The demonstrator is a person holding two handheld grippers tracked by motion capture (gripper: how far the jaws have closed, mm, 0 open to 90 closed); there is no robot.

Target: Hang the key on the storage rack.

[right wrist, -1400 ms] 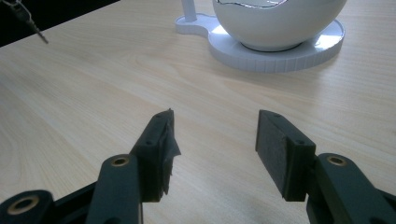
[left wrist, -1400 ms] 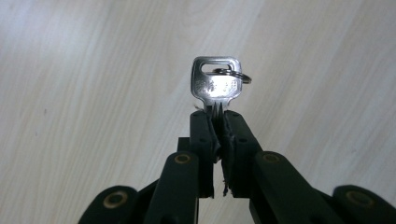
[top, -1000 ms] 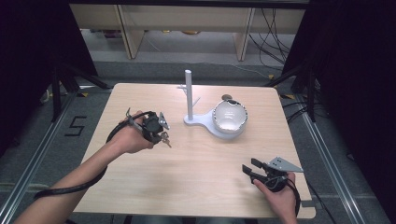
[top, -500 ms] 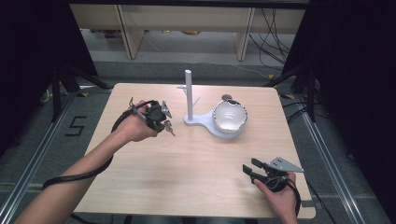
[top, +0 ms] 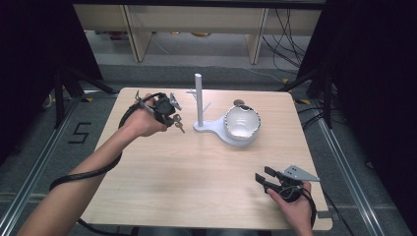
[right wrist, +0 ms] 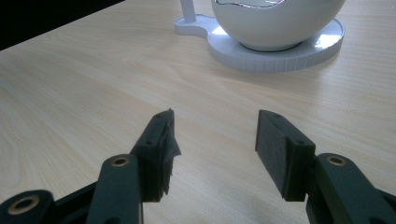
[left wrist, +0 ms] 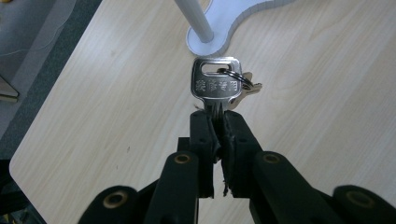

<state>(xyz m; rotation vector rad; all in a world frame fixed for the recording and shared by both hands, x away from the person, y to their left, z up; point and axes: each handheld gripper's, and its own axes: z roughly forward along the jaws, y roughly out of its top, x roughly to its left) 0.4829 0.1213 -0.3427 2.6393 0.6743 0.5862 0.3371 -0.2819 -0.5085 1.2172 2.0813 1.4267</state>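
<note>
high view: the left gripper (top: 173,114) is lifted over the table (top: 147,172), just to the left of the white stand (top: 216,129), with a bunch of keys (top: 178,123) dangling from its tip; the keys are near the stand's post (top: 198,98) but not touching it. the white bowl (top: 242,123) sits on the stand's round base, right of the post. the right gripper (top: 265,179) rests well in front of the stand, near the table's front edge

left gripper view: the jaws are pinched tight on the blade of one key (left wrist: 215,85), its head and ring pointing toward the foot of the post (left wrist: 200,29) — so the pickup looks done, while hanging or dropping the keys at the stand is left

right gripper view: the jaws stand wide apart with nothing between them, facing the bowl (right wrist: 275,23) on the stand — idle, by the look of it
</note>
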